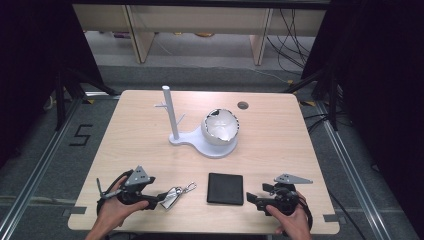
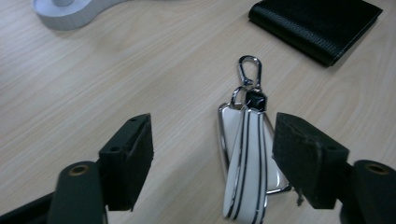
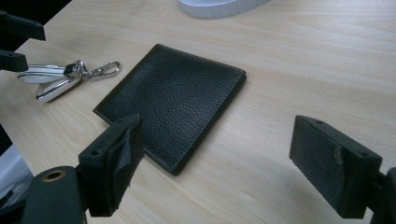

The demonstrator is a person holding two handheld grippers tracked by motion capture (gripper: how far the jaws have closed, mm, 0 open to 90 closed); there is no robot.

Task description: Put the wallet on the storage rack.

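A silver and white key fob with a clip lies on the table's near left part. My left gripper is open around its near end; in the left gripper view the key fob lies between the jaws, close to the right one. A black leather wallet lies flat at the near middle. My right gripper is open just right of it. In the right gripper view the wallet lies ahead and left, with its near corner by the left jaw.
A white stand with a pole and small pegs rises mid-table on a flat base. A white bowl with a dark-edged rim sits on that base. A round cable hole lies behind it. Bare wood surrounds these.
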